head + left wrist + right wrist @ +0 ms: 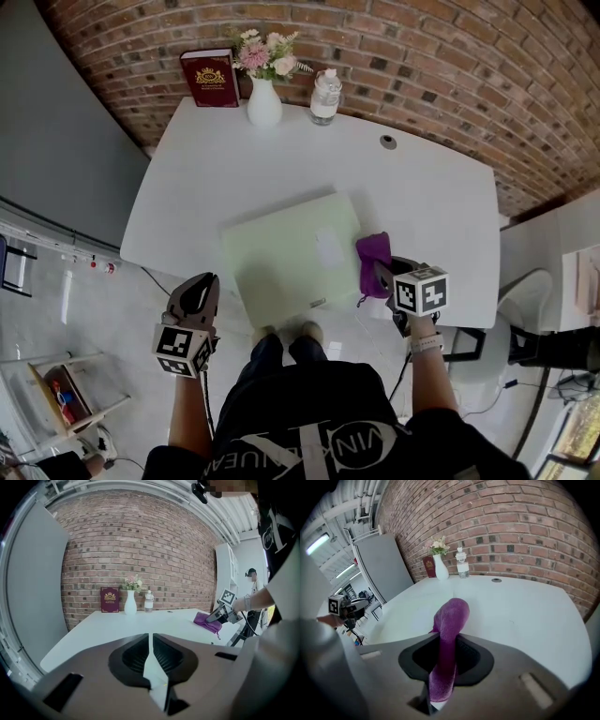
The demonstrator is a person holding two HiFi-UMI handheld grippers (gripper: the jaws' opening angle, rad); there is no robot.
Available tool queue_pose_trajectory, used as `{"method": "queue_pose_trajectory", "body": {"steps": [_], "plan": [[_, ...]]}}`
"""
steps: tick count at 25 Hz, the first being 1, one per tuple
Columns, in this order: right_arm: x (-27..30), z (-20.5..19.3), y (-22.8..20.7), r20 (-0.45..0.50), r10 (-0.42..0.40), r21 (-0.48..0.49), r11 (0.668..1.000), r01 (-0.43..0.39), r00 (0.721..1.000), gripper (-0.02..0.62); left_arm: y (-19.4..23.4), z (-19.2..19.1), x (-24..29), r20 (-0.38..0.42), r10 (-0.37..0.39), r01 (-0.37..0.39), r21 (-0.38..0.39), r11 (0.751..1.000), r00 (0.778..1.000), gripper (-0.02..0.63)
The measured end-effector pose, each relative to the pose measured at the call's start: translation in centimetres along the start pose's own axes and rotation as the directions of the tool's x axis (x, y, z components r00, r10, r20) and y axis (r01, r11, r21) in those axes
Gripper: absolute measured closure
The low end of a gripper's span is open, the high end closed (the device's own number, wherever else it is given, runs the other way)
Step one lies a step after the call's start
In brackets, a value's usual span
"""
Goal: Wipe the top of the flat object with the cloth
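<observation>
Now the right gripper (379,272), lower right of centre in the head view, is clamped on the purple cloth (372,250), which bunches at the right edge of the pale green slab (286,258) on the white table (441,202). The left gripper (199,286) hangs at lower left, off the table's edge (jaws pressed together, nothing between them). A vase (264,103), book (210,78) and bottle (325,97) stand along the table's top edge.

The cloth (449,620) in my right gripper (447,641) is soft purple fabric with a fuzzy nap. The pale-green flat object (281,248) looks smooth and matt; the white tabletop (422,202) is smooth with a faint sheen. The vase (264,105) is glossy, the brick wall (450,66) rough.
</observation>
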State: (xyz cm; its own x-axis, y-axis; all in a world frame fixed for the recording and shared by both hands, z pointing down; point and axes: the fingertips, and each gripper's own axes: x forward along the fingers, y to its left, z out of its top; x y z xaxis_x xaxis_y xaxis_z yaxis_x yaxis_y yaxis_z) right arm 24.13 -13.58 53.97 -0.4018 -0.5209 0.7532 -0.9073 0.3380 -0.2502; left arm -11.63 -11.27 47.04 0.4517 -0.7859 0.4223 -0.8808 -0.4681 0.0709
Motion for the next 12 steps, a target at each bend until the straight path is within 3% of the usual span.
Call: {"method": "queue_pose_trajectory", "body": {"steps": [5, 8, 12], "plan": [[-0.6, 0.5, -1.8, 0.013, -0.120, -0.046, 0.992, 0.120, 0.993, 0.526, 0.7, 1.1, 0.3, 0.020, -0.012, 0.012, 0.013, 1.000, 1.000, 0.575], [-1.5, 1.6, -2.2, 0.070, -0.182, -0.093, 0.978, 0.188, 0.981, 0.526, 1.2, 1.9, 0.7, 0.041, -0.012, 0.011, 0.021, 1.000, 0.999, 0.575], [-3.0, 3.8, -0.9, 0.188, -0.148, -0.080, 0.983, 0.166, 0.971, 0.526, 1.4, 3.3, 1.3, 0.087, -0.023, 0.023, 0.003, 1.000, 0.996, 0.575]]}}
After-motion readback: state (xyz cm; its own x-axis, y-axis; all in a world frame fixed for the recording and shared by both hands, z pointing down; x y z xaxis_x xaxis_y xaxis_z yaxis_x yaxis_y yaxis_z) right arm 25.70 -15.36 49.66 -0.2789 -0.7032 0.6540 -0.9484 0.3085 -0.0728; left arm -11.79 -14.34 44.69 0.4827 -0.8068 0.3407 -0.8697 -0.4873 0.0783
